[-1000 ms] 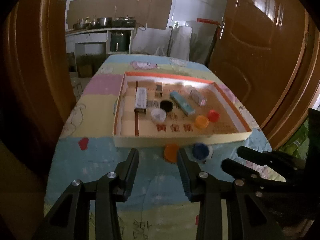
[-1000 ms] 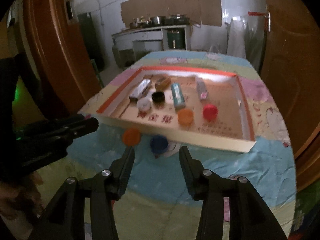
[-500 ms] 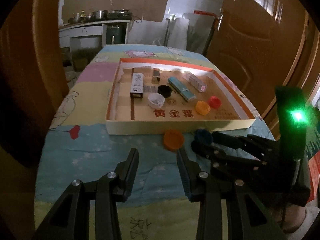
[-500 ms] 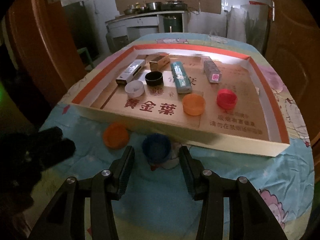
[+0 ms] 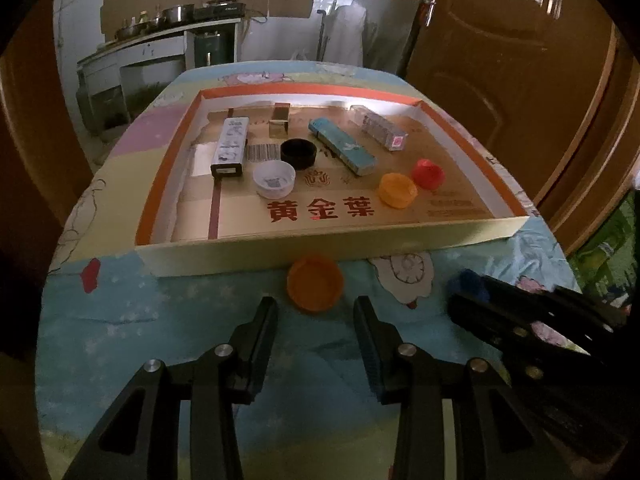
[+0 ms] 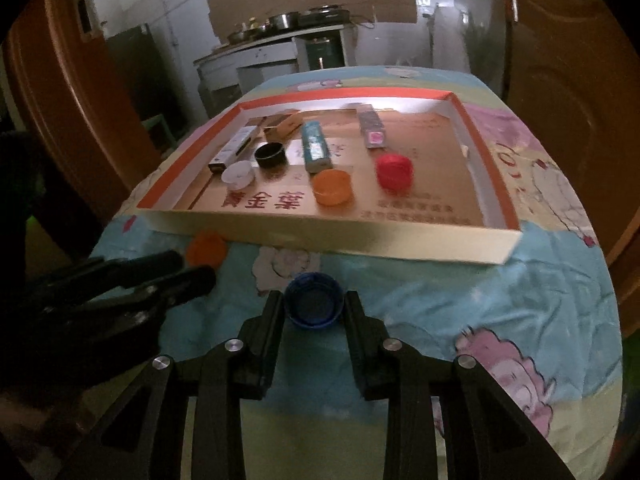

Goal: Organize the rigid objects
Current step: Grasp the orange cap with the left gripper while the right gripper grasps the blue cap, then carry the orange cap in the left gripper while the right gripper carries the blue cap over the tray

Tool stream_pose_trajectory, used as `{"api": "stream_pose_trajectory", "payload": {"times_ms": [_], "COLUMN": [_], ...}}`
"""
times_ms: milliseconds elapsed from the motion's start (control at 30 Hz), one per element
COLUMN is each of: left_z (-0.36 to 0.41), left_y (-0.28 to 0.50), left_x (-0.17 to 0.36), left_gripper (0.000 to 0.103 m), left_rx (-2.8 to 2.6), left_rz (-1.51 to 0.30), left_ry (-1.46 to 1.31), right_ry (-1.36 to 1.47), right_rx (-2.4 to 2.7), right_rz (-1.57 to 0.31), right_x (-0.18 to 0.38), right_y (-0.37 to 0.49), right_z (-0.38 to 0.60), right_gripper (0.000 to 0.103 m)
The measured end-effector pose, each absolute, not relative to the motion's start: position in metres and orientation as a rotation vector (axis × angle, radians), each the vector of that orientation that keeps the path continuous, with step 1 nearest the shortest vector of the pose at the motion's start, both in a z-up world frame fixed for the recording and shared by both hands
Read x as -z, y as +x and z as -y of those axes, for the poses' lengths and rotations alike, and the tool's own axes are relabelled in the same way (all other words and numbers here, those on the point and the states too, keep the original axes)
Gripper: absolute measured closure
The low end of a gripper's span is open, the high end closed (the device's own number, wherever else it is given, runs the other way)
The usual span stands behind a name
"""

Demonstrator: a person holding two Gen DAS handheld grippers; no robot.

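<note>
1. My right gripper (image 6: 313,312) points down at the table, and the blue cap (image 6: 314,305) sits right between its two fingers; the jaws are closing on it, and both pads look to be touching its sides, though I cannot be fully sure the squeeze is firm yet.
2. The blue cap lies on the blue cloth with its hollow side up, just in front of the near wall of the box (image 6: 360,246); it is round, so it has no long side to line up with.
3. My left gripper (image 5: 316,314) is open and holds nothing; the orange cap (image 5: 315,288) lies just ahead of its fingertips, a bit past them, not yet between the fingers; it sits close to the box wall.
4. So each hand has its own cap; the right hand is at the blue one, the left hand is nearest the orange one.
5. The box is straight ahead of both hands, past the caps; other caps and small packs already lie inside it.
6. I think the next thing is to lift the blue cap up over the near wall and into the box; the wall is close, so I must go up first, or the cap could bump it.
</note>
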State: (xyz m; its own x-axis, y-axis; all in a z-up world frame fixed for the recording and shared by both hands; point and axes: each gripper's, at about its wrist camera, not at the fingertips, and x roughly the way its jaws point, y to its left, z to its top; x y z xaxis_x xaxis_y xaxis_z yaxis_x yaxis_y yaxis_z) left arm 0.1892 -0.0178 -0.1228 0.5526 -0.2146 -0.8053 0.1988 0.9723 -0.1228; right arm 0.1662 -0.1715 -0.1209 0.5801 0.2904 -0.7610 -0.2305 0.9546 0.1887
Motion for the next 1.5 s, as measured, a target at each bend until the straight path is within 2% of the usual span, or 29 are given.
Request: {"api": "stream_pose_trajectory", "payload": {"times_ms": [233,267,600,1000,1500], "left_z": [0.025,0.025,0.011,0.008,0.023], "left_y": [0.199,0.198,0.184,0.178,0.208], "left_x": [0.125,0.125,0.111,0.058,0.034], "left_gripper": [0.063,0.073,0.073,0.073,0.073], "left_rx": [0.207,0.195,0.189,0.251,0.262], "left_rz": [-0.934,-0.926,-0.876,-0.786,-0.762], "left_ry": [-0.008,-0.003,-0.080,-0.097,-0.085], "right_ry": [0.110,0.114,0.142,0.113,0.072], "right_rx": [-0.320,-0.322,-0.316,-0.311,-0.262], "right_rz": [-0.901,-0.902,-0.900,-0.823,-0.757], "right_x": [0.121,0.121,0.118,0.083,0.048], "right_y": [0.160,0.159,0.152,0.153,0.184], "right_z": [0.179,0.179,0.184,0.182,0.198], "right_gripper": [0.072,0.072,0.072,0.072,0.072]}}
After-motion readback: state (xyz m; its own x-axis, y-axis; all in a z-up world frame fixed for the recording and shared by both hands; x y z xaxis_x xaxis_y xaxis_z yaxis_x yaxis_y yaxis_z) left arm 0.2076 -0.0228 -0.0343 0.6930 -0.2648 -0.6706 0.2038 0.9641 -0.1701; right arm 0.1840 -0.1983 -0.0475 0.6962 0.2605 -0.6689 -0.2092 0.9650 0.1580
